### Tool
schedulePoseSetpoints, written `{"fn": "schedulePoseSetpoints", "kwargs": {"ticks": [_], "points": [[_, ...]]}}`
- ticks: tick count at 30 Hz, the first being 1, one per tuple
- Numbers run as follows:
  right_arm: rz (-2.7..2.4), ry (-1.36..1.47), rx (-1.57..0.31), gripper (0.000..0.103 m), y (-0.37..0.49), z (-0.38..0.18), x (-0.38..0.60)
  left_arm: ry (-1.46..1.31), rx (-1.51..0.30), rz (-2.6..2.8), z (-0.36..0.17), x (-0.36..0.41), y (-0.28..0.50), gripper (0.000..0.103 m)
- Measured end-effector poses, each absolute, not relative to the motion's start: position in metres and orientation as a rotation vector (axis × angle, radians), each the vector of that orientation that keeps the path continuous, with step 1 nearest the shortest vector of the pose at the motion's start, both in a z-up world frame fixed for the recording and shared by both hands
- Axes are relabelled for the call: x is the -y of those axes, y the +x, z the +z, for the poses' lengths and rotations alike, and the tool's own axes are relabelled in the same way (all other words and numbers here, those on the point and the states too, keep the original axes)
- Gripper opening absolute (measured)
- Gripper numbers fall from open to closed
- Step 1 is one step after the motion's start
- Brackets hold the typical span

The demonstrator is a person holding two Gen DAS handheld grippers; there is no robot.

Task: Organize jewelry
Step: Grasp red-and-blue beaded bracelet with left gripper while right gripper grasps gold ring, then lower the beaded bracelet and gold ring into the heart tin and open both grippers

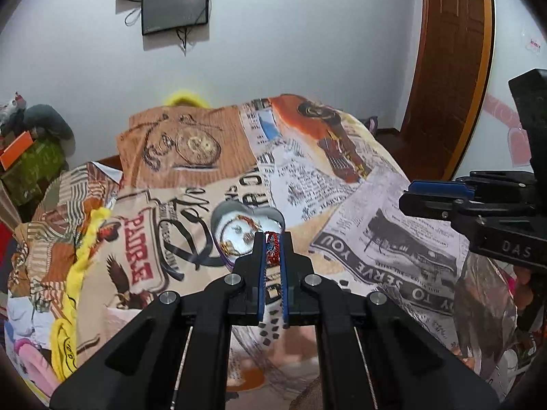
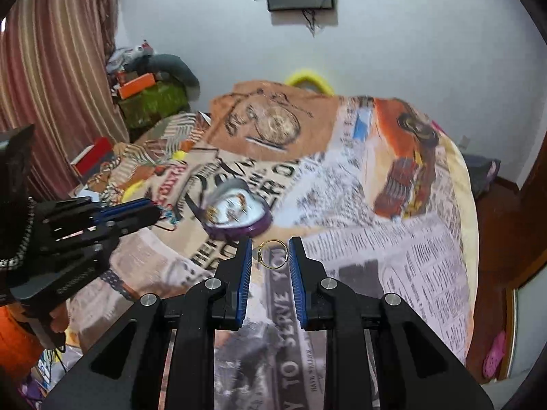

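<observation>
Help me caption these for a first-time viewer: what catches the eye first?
Each gripper holds jewelry over a bed draped in a loud newspaper-print blanket. The right gripper pinches a thin gold ring; the left gripper clamps a red beaded piece. Just beyond them sits a heart-shaped box holding more jewelry.

Both tools share one build. The left gripper [image 1: 272,242] has matte black plastic linkage arms joined by round silver pivot pins, and two straight black fingers [image 1: 295,256] lined with ribbed blue pads. The right gripper [image 2: 270,251] has the same black arms, silver pins and blue ribbed pads (its body, seen side-on from the left wrist camera, bears raised letters reading "DAS"). Thin metal rods run back along each frame between the arms. Small screws dot the housings. An orange sleeve [image 2: 17,338] shows below the left tool's handle.
</observation>
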State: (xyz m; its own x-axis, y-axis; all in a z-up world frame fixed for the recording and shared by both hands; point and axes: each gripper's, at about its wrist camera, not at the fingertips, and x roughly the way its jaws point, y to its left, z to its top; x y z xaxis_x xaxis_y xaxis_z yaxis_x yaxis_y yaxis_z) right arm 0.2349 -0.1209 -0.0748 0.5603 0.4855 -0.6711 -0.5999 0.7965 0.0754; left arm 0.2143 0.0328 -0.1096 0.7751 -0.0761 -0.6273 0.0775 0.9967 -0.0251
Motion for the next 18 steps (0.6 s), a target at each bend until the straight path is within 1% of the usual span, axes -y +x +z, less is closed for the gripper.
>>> {"fn": "schedulePoseSetpoints", "kwargs": {"ticks": [9, 18], "points": [[0.687, -0.192, -0.717, 0.020, 0.242, -0.076, 0.090, 0.004, -0.645, -0.059, -0.101, -0.053, 0.225, 0.006], [0.712, -0.172, -0.761, 0.020, 0.268, -0.097, 0.063, -0.006, -0.655, -0.039, -0.114, -0.074, 0.249, 0.006]]}}
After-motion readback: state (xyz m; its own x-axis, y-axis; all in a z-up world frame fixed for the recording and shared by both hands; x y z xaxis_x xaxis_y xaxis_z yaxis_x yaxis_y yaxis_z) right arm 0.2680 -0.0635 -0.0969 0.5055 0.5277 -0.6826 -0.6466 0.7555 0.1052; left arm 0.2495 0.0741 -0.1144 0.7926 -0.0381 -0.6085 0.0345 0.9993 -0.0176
